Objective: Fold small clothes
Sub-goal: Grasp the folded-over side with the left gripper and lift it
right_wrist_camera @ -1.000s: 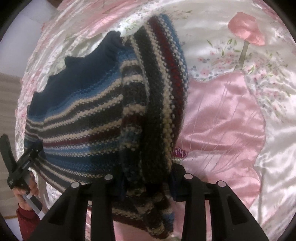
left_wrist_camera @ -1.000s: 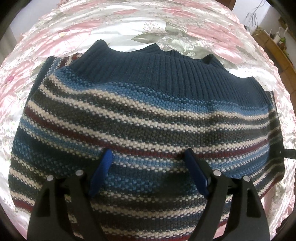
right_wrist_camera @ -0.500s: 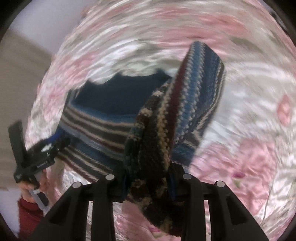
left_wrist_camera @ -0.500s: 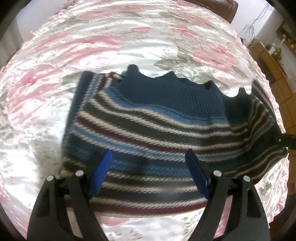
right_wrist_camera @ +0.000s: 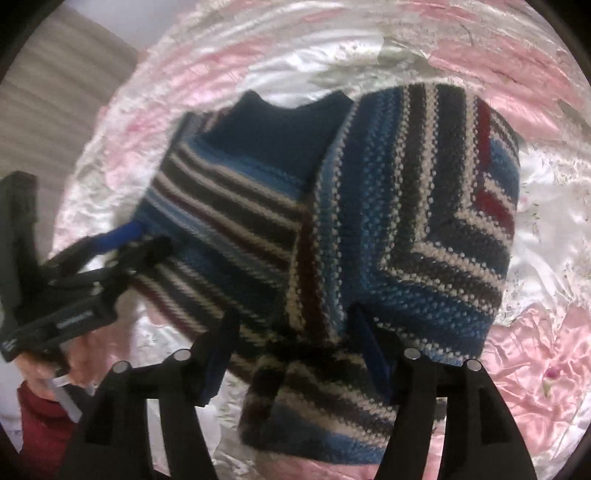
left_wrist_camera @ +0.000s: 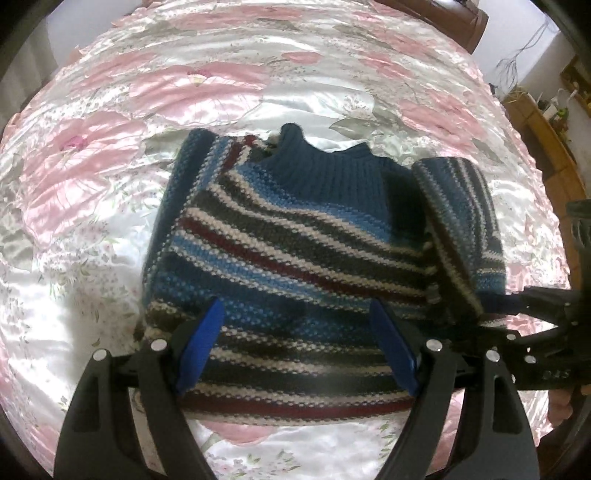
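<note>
I've swung the striped navy knit sweater (right_wrist_camera: 258, 221)'s side over its front. My right gripper (right_wrist_camera: 291, 354), spread, has released it; my left gripper (left_wrist_camera: 295, 347) hovers spread. Bottom fold next.

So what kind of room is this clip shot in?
Most likely a bedroom at home. The sweater lies on a satin floral bedspread, with a dark wooden headboard at the far end and a wooden shelf by the wall.
</note>
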`<state>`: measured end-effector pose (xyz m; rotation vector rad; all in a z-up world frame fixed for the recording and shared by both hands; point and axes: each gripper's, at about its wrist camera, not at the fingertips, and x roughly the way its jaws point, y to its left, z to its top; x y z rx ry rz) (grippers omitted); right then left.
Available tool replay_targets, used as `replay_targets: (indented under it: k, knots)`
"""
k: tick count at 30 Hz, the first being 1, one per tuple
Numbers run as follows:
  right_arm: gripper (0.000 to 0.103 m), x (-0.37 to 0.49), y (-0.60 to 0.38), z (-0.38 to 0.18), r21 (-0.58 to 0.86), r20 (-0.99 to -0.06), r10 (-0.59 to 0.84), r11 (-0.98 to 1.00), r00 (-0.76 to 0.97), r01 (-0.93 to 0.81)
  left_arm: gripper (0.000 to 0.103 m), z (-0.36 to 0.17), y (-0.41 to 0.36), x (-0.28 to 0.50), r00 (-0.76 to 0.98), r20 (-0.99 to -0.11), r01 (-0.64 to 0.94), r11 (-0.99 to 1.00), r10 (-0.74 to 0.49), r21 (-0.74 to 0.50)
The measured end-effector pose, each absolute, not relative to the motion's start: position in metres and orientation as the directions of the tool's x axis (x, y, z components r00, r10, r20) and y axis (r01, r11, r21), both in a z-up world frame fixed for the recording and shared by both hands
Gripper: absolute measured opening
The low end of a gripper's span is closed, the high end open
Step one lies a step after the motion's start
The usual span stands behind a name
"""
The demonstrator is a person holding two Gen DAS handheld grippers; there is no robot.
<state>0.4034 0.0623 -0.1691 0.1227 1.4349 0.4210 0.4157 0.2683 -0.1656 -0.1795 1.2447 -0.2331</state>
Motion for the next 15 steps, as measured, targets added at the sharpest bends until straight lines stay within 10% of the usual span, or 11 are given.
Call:
replay_targets:
  k: [15]
  knots:
    - [0.068,0.349,-0.058,-0.136,0.291,-0.919,0.302,0.953,0.253,-0.081,0.082,-0.168,0.179,0.428,0.187,-0.857,0.116,0.877,-0.480,-0.466]
